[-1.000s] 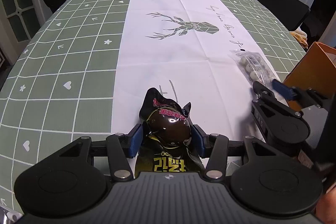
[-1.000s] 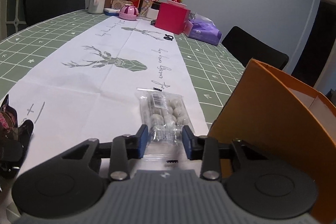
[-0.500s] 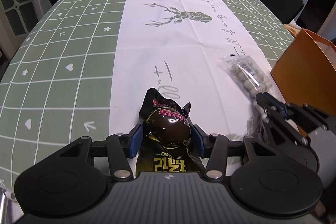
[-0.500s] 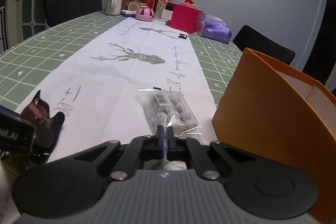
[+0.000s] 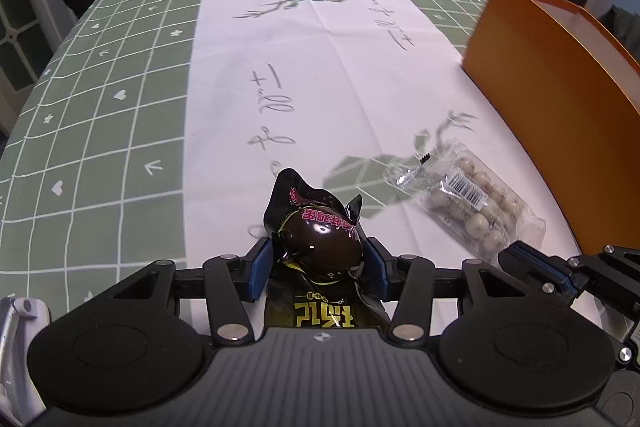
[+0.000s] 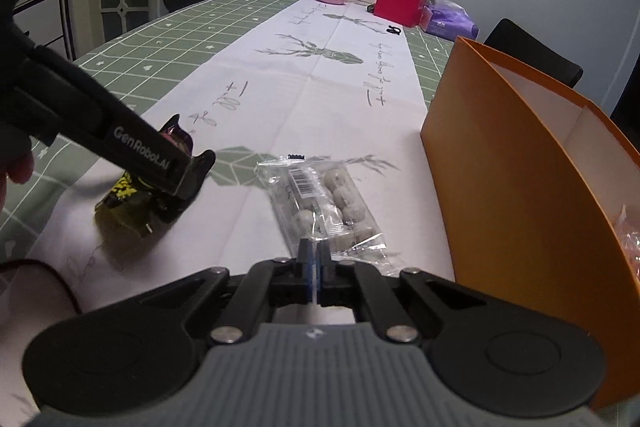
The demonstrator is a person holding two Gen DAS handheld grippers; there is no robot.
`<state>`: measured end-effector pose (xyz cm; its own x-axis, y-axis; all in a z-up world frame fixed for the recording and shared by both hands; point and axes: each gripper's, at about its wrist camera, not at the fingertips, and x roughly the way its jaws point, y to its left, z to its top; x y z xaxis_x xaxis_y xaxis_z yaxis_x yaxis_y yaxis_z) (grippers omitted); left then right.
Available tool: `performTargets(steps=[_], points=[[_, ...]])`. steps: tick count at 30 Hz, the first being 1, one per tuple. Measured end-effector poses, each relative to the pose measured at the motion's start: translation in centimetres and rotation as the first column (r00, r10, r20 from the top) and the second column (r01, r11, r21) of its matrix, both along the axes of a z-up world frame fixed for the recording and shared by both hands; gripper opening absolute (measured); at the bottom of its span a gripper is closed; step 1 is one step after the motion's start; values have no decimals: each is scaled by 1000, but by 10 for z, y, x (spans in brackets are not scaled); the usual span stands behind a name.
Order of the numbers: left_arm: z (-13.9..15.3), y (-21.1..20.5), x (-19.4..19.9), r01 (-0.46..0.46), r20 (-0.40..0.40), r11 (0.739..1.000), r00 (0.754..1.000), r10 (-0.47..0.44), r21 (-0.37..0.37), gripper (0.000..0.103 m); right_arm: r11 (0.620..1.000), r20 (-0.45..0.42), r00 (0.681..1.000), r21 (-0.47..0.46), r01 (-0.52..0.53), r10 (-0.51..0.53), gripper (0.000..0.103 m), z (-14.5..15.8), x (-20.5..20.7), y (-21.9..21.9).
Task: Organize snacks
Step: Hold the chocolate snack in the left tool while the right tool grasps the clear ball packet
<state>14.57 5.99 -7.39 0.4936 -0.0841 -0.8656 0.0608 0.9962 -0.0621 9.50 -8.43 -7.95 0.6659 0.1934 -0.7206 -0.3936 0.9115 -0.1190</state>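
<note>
A black snack packet (image 5: 320, 239) with yellow lettering sits between the blue pads of my left gripper (image 5: 318, 261), which is shut on it just above the white runner. In the right wrist view that gripper (image 6: 180, 187) and the black packet (image 6: 124, 203) are at the left. A clear packet of pale round snacks (image 6: 332, 203) lies ahead of my right gripper (image 6: 316, 259), whose jaws are shut on its near edge. The left wrist view shows the clear packet (image 5: 472, 203) beside the orange box (image 5: 540, 59), with my right gripper (image 5: 520, 253) at its corner.
The open orange box (image 6: 520, 155) stands on the right edge of the table, with a clear wrapper inside. A green checked tablecloth (image 5: 120, 67) with a white deer-print runner covers the table. Bottles, a pink box (image 6: 402, 1) and a purple pack crowd the far end. Black chairs stand around.
My right gripper has shut on the clear packet's near edge and drawn it nearer along the runner, beside the orange box. My left gripper has shifted with the black packet still held.
</note>
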Motion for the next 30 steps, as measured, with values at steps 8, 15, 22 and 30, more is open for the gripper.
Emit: performTargets(steps=[8, 15, 22, 30], points=[[-1, -14, -18, 40, 3, 999, 999, -40, -23, 56, 996, -81, 994, 55, -64, 68, 0, 12, -21, -14], [-1, -13, -22, 50, -3, 999, 999, -50, -22, 57, 983, -119, 976, 15, -181, 181, 49, 26, 4, -7], [-1, -7, -24, 52, -28, 999, 998, -52, -17, 66, 969, -245, 941, -26, -247, 233, 66, 24, 45, -3], [-4, -6, -23, 40, -35, 999, 999, -40, -3, 71, 970, -357, 905, 18, -242, 232, 67, 11, 69, -5]])
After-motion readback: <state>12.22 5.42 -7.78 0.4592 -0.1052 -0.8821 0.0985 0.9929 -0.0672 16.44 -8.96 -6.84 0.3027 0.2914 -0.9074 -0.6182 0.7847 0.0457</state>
